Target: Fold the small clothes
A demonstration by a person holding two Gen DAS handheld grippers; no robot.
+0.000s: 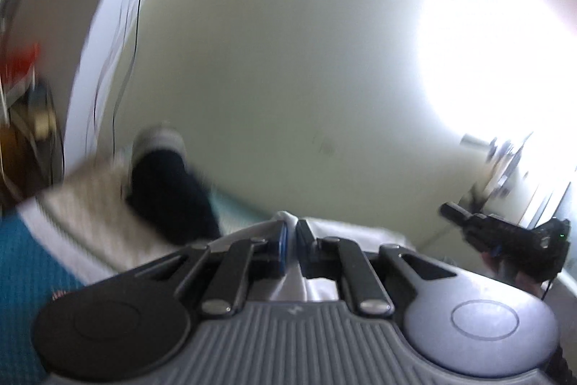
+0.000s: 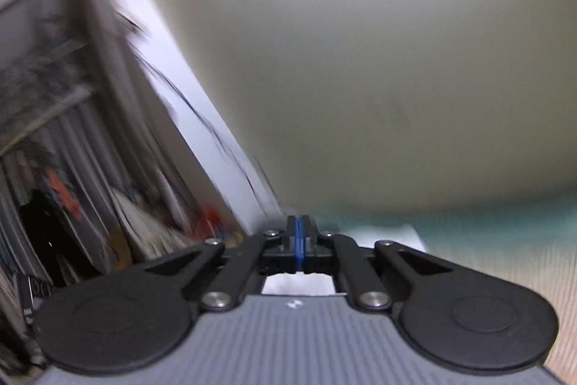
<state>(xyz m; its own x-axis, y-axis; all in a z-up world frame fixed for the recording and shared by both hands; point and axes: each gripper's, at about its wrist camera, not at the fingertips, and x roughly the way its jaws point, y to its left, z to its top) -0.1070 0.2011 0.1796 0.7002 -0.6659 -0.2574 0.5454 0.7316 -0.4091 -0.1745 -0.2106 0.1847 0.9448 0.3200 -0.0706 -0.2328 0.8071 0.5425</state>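
Note:
Both views are motion-blurred and tilted up toward the wall. My left gripper point(image 1: 291, 226) is shut on a white garment point(image 1: 346, 228), which bunches at the fingertips and hangs below the jaws. My right gripper point(image 2: 298, 230) has its jaws pressed together; white cloth point(image 2: 299, 284) shows beneath them, so it seems shut on the same white garment. The right gripper also shows in the left wrist view point(image 1: 505, 230), off to the right and level with the left one. A dark garment point(image 1: 173, 197) with a grey band lies on a pale folded cloth point(image 1: 90, 211) at the left.
A teal surface point(image 1: 25, 258) lies below at the left and shows in the right wrist view point(image 2: 487, 226). Shelves of books and papers point(image 2: 72, 204) stand at the left. Cream wall point(image 1: 288, 60) fills the background, with a bright window point(image 1: 505, 42) at the right.

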